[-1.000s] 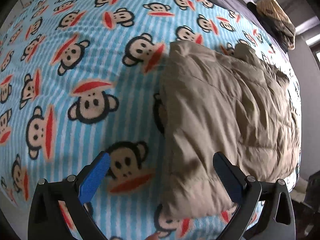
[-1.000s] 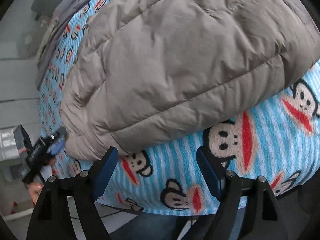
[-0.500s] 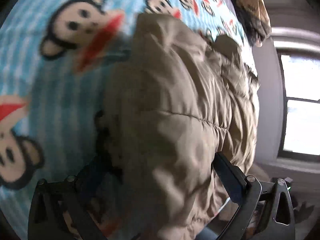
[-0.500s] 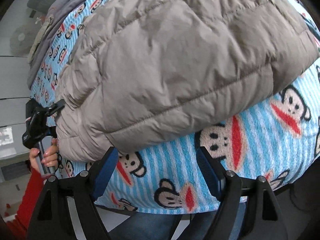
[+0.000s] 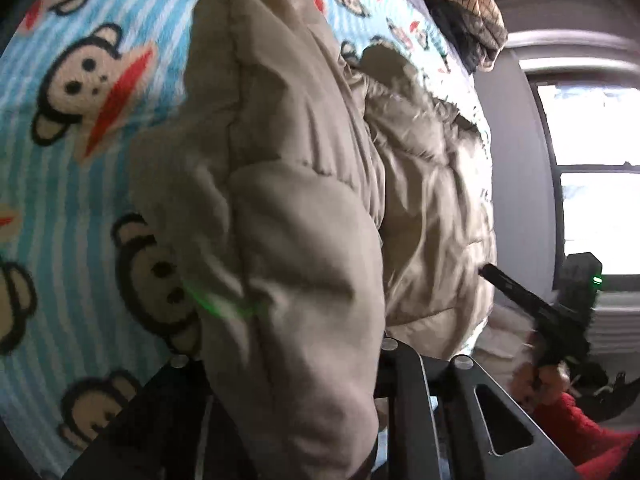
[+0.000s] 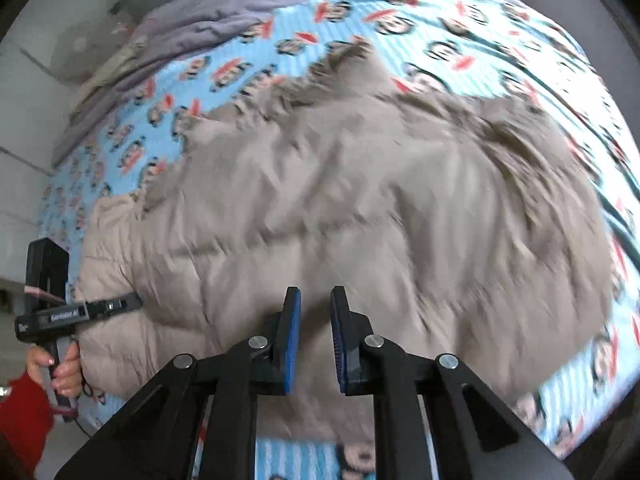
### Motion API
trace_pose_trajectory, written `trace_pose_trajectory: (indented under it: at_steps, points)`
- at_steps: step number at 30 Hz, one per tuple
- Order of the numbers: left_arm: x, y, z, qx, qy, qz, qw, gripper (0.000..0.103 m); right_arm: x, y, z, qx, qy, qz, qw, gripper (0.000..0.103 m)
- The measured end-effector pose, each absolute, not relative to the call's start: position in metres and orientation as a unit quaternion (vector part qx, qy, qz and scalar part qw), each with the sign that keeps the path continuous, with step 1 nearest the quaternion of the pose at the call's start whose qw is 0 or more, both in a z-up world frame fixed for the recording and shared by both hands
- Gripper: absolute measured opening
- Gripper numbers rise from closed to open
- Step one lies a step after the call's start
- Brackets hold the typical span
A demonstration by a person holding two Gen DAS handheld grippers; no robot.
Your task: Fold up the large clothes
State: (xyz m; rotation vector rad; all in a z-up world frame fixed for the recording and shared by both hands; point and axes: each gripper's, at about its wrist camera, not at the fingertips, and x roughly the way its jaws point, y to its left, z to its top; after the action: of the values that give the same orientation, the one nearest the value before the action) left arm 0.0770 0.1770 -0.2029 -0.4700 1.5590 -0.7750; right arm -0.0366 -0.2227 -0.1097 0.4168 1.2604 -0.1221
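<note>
A tan quilted puffer jacket (image 5: 304, 184) lies on a blue monkey-print blanket (image 5: 80, 152) on a bed. In the left wrist view my left gripper (image 5: 292, 368) is shut on the jacket's near corner, and the fabric bulges up between the jaws and hides the fingertips. In the right wrist view the jacket (image 6: 360, 200) fills the middle. My right gripper (image 6: 314, 336) is over its near edge with the blue pads close together and a fold of jacket between them. The left gripper (image 6: 120, 304) shows at the jacket's left edge, and the right gripper (image 5: 496, 276) shows at its right edge.
A grey quilt (image 6: 240, 4) lies at the head of the bed. A pile of dark and beige clothes (image 5: 468, 20) sits at the far corner. A window (image 5: 592, 176) is on the right wall. The bed's edge runs just below both grippers.
Both grippers have moved in onto the jacket's near edge and closed from wide open. The left gripper has bunched the corner up between its jaws.
</note>
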Motion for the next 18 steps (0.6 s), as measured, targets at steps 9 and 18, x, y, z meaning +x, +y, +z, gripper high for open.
trace_pose_trajectory:
  at_steps: [9,18]
  points:
    - [0.055,0.136,-0.095,-0.220,0.625,-0.373,0.650,0.023,0.008,-0.230,-0.174,0.252,0.599,-0.008,0.760,0.016]
    - [0.009,0.000,-0.021,-0.105,0.596,-0.398,0.690,0.023,0.004,-0.264,-0.211,0.377,0.596,0.029,0.708,0.008]
